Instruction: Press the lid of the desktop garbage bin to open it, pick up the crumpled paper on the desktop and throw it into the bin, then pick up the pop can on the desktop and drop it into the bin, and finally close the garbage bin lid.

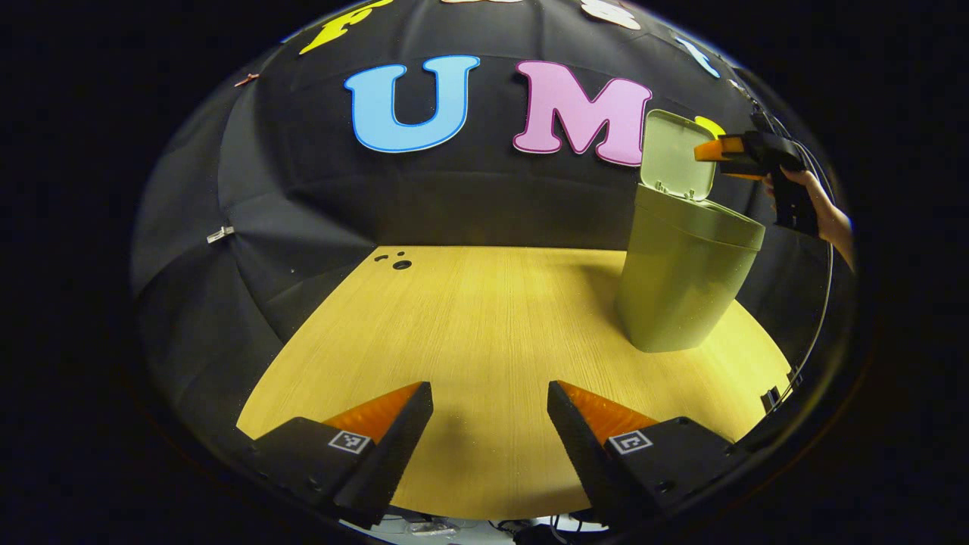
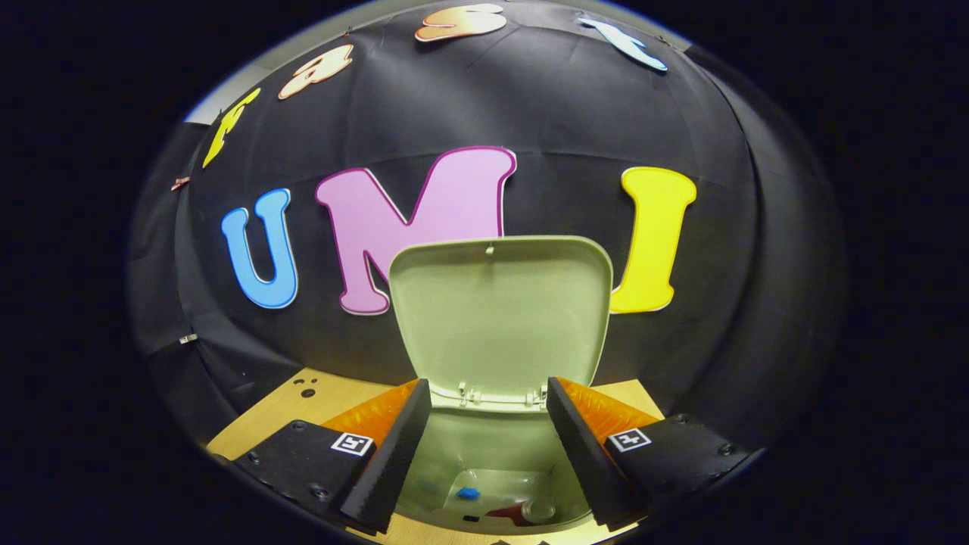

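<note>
Garbage bin: one, olive plastic, ahead and to the right of my left gripper on the wooden desktop; in the right gripper view it sits directly under and ahead of my right gripper.
Lid: one, standing upright on its rear hinge, just beyond my right fingertips. I judge it thin, stiff and light; a push on the top edge should swing it down, and the smooth plastic may slip under a pad.
Bin contents: looking down between my right fingers I see a can end and a blue scrap low inside; crumpled paper I cannot make out.
Left gripper: fingers wide apart, holding nothing, low over bare desktop.
Right gripper: fingers wide apart, holding nothing, over the bin mouth; in the left gripper view it is up beside the lid, a hand behind it.
Count: two grippers, one bin, one lid.
</note>
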`<state>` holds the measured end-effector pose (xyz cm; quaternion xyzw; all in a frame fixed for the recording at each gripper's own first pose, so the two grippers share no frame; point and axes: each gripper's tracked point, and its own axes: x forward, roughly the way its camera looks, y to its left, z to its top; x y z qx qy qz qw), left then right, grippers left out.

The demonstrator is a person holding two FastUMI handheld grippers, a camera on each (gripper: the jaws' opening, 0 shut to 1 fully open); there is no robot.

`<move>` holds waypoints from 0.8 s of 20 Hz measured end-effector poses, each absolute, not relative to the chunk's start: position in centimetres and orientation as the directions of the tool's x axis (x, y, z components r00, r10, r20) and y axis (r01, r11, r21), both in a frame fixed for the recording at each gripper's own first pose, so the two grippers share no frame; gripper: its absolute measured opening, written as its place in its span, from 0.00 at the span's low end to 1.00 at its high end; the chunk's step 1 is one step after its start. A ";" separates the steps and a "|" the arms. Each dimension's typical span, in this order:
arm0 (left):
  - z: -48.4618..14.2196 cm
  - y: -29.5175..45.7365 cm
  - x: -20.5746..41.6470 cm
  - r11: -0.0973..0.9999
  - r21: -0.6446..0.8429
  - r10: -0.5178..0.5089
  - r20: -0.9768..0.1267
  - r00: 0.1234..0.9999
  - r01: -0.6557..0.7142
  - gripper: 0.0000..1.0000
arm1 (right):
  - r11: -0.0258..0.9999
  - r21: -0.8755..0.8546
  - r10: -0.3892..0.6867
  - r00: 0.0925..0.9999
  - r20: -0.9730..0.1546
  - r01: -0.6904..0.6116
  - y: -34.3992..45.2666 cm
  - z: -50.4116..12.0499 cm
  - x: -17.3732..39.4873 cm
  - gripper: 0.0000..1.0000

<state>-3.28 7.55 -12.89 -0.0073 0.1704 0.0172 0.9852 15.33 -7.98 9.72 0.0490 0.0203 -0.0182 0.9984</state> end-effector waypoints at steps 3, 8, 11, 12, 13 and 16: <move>-13.2 7.4 -3.3 0.999 -0.007 0.031 -0.342 0.939 -0.035 0.98 | 0.994 0.099 -0.049 0.999 -0.003 0.049 -8.9 12.4 15.3 0.96; -13.3 7.4 -3.4 0.999 -0.004 0.036 -0.343 0.939 -0.040 0.98 | 0.993 0.093 -0.078 0.996 0.040 0.074 -9.7 16.4 15.8 0.96; -13.3 7.4 -3.5 0.999 -0.012 0.046 -0.339 0.940 -0.053 0.98 | 0.993 0.097 -0.079 0.994 0.074 0.072 -9.4 18.5 16.5 0.96; -13.3 7.4 -3.5 0.998 -0.016 0.049 -0.337 0.940 -0.058 0.98 | 0.992 0.105 -0.079 0.994 0.081 0.070 -9.2 19.2 16.8 0.96; -13.4 7.4 -3.6 0.998 -0.020 0.053 -0.338 0.940 -0.064 0.98 | 0.991 0.114 -0.079 0.992 0.094 0.068 -8.9 19.9 17.1 0.96; -14.0 7.6 -4.0 0.997 -0.021 0.066 -0.349 0.935 -0.078 0.98 | 0.988 0.140 -0.085 0.988 0.128 0.067 -8.6 21.6 18.3 0.95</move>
